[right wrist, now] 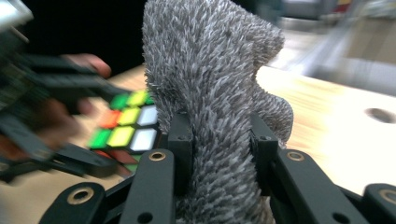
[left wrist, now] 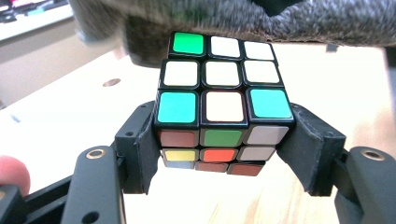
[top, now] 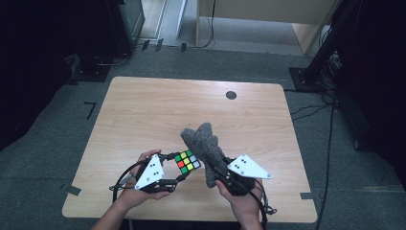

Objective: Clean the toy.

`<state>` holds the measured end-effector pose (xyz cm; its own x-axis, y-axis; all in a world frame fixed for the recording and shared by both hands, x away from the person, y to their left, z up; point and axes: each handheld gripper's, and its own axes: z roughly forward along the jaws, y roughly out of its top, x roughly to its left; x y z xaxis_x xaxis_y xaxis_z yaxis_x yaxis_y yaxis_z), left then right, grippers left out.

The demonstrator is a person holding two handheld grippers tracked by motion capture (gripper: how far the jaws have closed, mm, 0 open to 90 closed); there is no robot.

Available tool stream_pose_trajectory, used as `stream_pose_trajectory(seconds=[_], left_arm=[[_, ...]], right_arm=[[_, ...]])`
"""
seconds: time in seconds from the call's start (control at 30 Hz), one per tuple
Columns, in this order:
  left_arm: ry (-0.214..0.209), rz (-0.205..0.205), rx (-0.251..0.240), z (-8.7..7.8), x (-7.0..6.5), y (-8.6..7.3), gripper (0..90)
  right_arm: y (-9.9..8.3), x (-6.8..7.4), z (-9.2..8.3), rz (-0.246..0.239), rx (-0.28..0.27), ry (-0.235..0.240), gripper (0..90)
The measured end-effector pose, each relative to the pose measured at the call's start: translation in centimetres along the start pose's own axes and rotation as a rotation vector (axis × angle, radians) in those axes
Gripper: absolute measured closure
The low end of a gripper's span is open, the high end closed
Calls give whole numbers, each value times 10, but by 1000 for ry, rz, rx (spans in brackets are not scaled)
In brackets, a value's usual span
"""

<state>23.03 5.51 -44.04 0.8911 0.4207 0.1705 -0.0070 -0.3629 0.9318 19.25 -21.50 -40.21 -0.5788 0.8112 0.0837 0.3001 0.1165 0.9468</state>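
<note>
Left hand-held gripper: pinched the puzzle cube, held above the bench near its front edge.
Right hand-held gripper: clamped the grey fuzzy cloth, touching the cube's right side.

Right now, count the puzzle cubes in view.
1: the puzzle cube sits clamped in the left gripper above the table, beside the grey fuzzy cloth.
</note>
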Motion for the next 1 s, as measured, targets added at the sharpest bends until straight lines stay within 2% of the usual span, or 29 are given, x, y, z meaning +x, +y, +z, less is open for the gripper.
stream_pose_trajectory(seconds=[0.07,0.13,0.17,0.2,0.27,0.33,0.4,0.47,0.6,0.67,0.73,0.8,0.9,1.0], left_arm=[[-5,-9,-28,-4,0,1,345],[-20,-24,-57,-8,2,2,346],[-39,-45,-78,-11,3,2,345],[-64,-80,-109,-14,7,2,345],[-85,-130,-146,-18,13,1,345],[-86,-146,-155,-20,16,0,345],[-58,-128,-134,-20,16,0,345],[-44,-104,-111,-18,14,0,345],[-59,-86,-109,-15,9,1,345],[-65,-87,-117,-16,8,3,345],[-70,-95,-125,-18,10,3,345],[-81,-119,-152,-21,13,3,345],[-60,-97,-137,-21,14,3,345],[-40,-56,-95,-18,11,1,345]], right_arm=[[0,-5,1,63,-24,81,693],[-1,-7,6,103,-8,133,687],[-3,-8,9,116,1,151,687],[-5,-9,11,127,8,162,688],[-8,-11,15,136,26,157,689],[-10,-13,17,126,43,148,689],[-11,-15,17,122,47,130,688],[-9,-15,13,137,16,139,687],[-3,-10,7,151,-59,217,689],[-4,-7,9,142,-53,223,690],[-7,-9,11,164,-44,234,691],[-12,-14,17,182,3,221,692],[-17,-19,21,203,28,227,692],[-14,-21,16,222,-18,253,693]])
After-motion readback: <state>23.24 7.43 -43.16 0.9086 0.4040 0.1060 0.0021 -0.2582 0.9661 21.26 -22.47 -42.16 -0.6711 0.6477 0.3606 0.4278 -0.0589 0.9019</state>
